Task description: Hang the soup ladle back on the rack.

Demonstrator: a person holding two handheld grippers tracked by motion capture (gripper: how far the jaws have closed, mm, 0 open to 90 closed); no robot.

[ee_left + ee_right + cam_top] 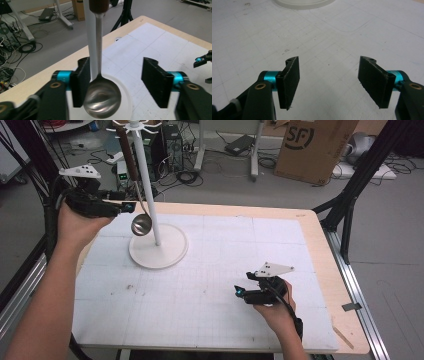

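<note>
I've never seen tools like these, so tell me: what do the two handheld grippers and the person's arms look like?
Each gripper, left and right, is a black body ending in two flat black jaws with ridged pads on turquoise metal collars. Brass-coloured pivots join the links. A pale three-cornered plate with holes tops each, and a black cable trails off. The forearms are bare, with no sleeves.

Ladle hanging on the stand, just off my left gripper

I see the ladle (137,195), brown handle up and shiny steel bowl down, hanging upright against the white stand (150,190). Its bowl (102,98) sits between the open jaws of my left gripper (120,82), close beside the left pad, with a clear gap to the right one.
</note>
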